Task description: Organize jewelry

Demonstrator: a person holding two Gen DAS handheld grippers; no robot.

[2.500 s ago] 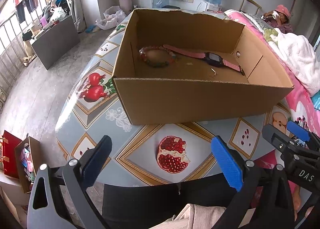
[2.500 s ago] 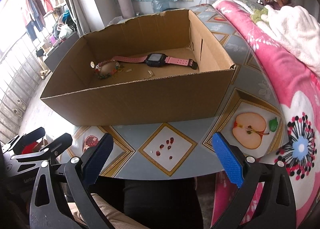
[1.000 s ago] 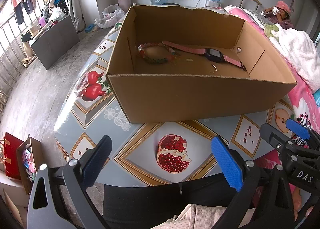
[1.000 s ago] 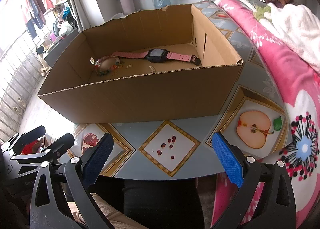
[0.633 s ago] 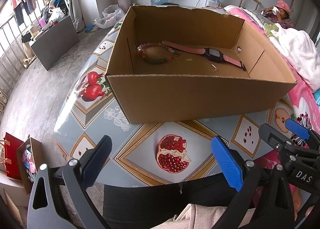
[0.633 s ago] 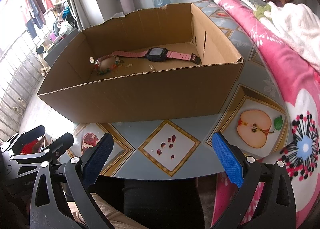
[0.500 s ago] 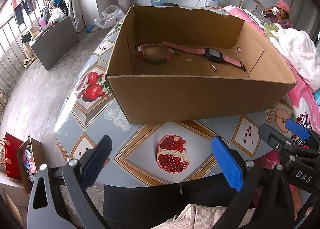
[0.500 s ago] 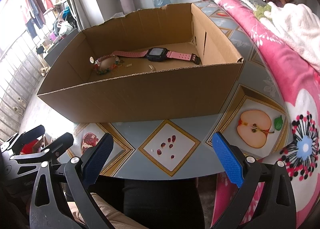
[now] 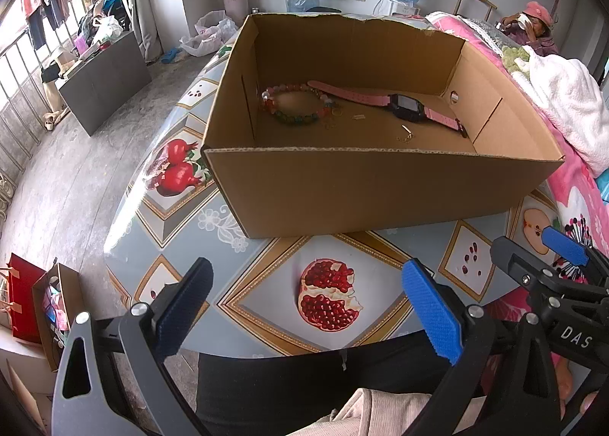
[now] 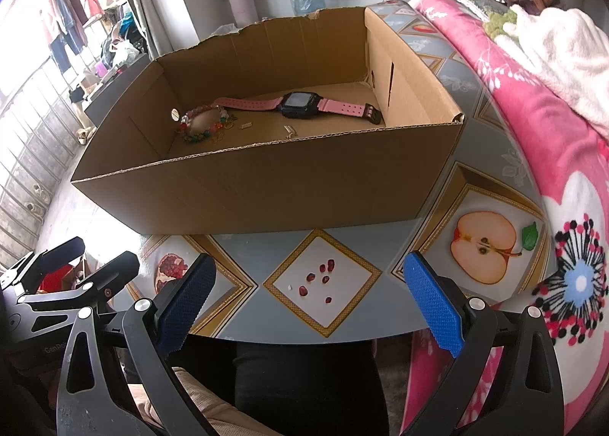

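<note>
- Left gripper [image 9: 304, 306], black frame with blue ribbed pads: held low at the near table edge, jaws spread wide, nothing between them.
- Table [image 9: 266, 283], glossy grey cloth printed with pomegranates and apples: carries the box; no jewelry visible on its bare part.
- Open brown cardboard box [image 9: 380, 184]: sits square on the table, well beyond both grippers.
- Multicoloured bead bracelet [image 9: 293, 104]: lies flat as a loop at the left end of the box floor, touching or just beside the watch strap tip.
- Small gold rings and a short gold chain piece [image 9: 405, 135]: loose on the box floor between bracelet and watch; too small to identify further.
- Pink-strapped wristwatch with black square face [image 9: 407, 107]: laid out flat near the far wall, long axis running left to right across the box, face up, buckle end toward the right wall.
- Right gripper [image 10: 308, 301], same build: also low at the near edge, jaws released and empty.
- Progress, as judged: every visible piece is already in the box; collecting seems done, only tidying of the loose bits may remain.
</note>
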